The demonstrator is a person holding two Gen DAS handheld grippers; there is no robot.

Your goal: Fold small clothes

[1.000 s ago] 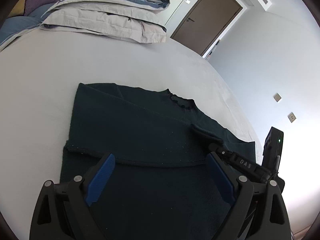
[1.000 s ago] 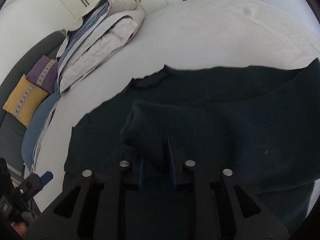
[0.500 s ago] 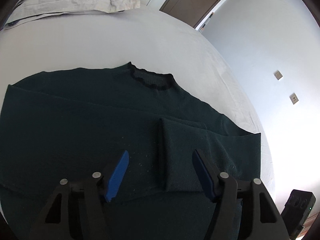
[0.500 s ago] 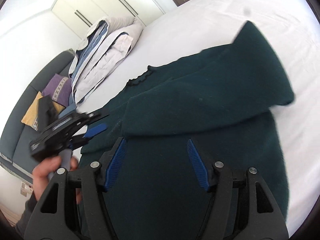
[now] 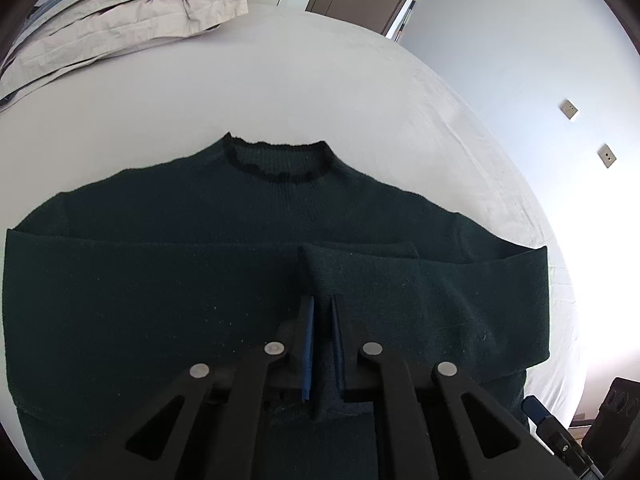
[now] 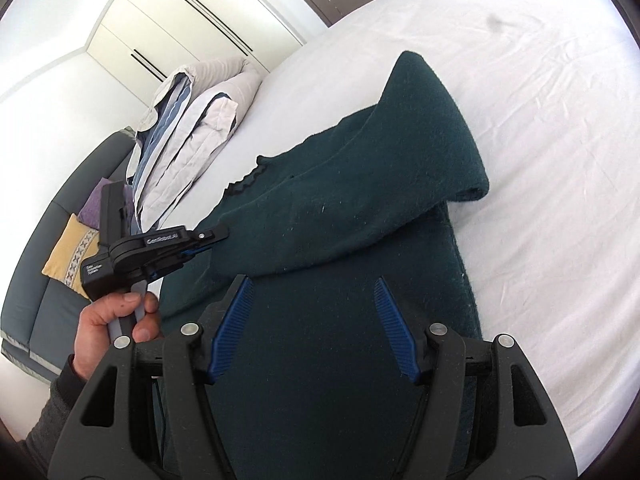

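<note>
Jaws of left gripper (image 5: 321,312) hide pinched sweater (image 5: 160,300) cuff.

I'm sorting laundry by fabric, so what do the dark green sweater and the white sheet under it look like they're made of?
Dark green sweater: looks like knitted wool or a wool-like blend, matte and fuzzy, with ribbing at the neck and pale lint specks. White sheet: looks like smooth woven cotton or similar, matte, with fine creases. The exact fibre cannot be told.

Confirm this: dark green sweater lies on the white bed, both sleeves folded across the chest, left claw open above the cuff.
Wrong on the left claw: the left wrist view shows it shut on the cuff of the sweater. The bed and folded sleeves stand.
</note>
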